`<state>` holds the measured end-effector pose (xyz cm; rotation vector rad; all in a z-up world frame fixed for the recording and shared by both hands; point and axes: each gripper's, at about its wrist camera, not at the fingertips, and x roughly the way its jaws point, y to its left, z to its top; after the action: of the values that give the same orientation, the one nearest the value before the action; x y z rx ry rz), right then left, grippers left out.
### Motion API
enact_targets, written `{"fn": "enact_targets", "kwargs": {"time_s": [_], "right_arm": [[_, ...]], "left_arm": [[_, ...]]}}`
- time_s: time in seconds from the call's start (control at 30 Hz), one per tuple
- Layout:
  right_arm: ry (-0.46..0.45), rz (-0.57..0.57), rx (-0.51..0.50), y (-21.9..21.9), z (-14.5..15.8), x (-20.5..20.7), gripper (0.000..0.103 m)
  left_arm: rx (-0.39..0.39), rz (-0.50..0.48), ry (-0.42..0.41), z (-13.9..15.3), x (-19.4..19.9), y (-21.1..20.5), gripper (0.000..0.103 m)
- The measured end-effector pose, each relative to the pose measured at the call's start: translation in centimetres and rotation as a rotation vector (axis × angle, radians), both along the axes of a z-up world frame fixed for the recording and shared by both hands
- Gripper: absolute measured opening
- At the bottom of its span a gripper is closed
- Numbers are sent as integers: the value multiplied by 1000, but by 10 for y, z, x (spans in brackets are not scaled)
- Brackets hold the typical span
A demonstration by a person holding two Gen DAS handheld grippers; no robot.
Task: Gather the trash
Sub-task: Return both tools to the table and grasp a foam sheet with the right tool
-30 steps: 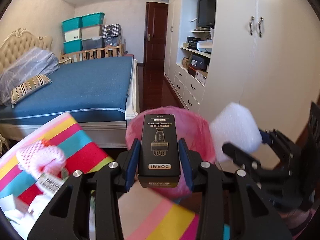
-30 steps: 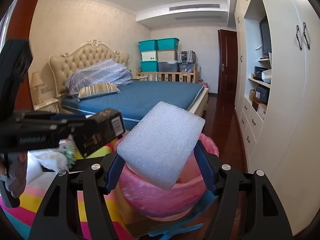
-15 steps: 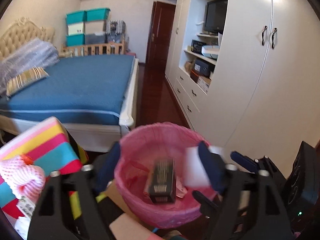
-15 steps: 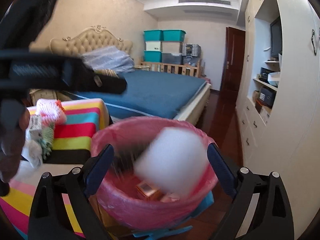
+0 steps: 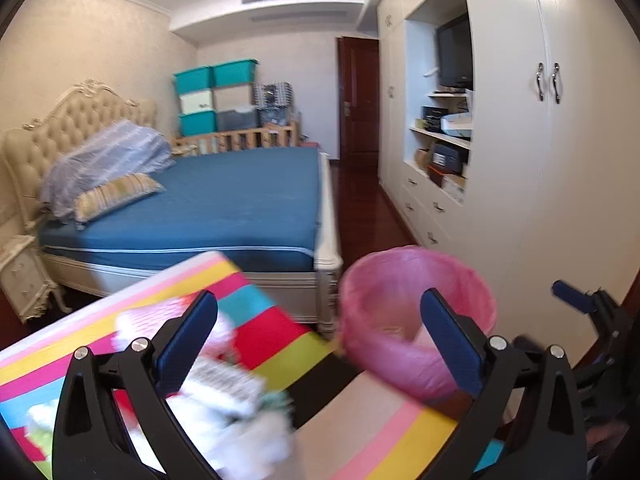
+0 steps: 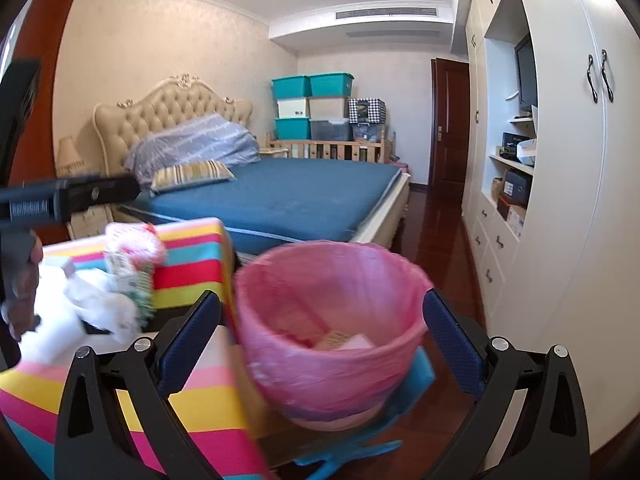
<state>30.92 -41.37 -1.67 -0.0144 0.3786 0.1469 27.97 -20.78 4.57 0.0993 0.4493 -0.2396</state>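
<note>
Both tools have just been opening and now stand spread wide with nothing between their pads. The right tool (image 6: 322, 346) faces the pink-lined bin (image 6: 332, 316), which stands just beside the striped worktop (image 6: 192, 264) and holds a few scraps at the bottom. The left tool (image 5: 318, 346) points over the worktop's edge, where blurred white wrappers and pink foam netting (image 5: 224, 380) lie in a heap.
</note>
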Motion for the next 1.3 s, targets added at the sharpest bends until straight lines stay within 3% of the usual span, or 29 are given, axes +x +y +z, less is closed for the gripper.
{"fn": "enact_targets", "kwargs": {"time_s": [0.17, 0.3, 0.6, 0.83, 1.03, 1.17, 1.3], "right_arm": [[22, 31, 109, 33, -9, -21, 95], [85, 79, 134, 68, -23, -27, 95], [174, 245, 61, 164, -40, -37, 95], [210, 352, -15, 225, -46, -47, 95], [262, 370, -46, 270, -55, -49, 95], [347, 295, -60, 290, -59, -34, 95], [377, 224, -10, 301, -59, -21, 95]], "left_arm": [[5, 110, 8, -13, -37, 60, 98], [33, 197, 21, -23, -67, 110, 98], [154, 374, 34, -57, -126, 218, 98], [75, 477, 93, -67, -135, 286, 98], [39, 516, 124, -79, -134, 310, 98], [40, 508, 125, -86, -134, 312, 98], [55, 491, 98, -81, -136, 309, 98]]}}
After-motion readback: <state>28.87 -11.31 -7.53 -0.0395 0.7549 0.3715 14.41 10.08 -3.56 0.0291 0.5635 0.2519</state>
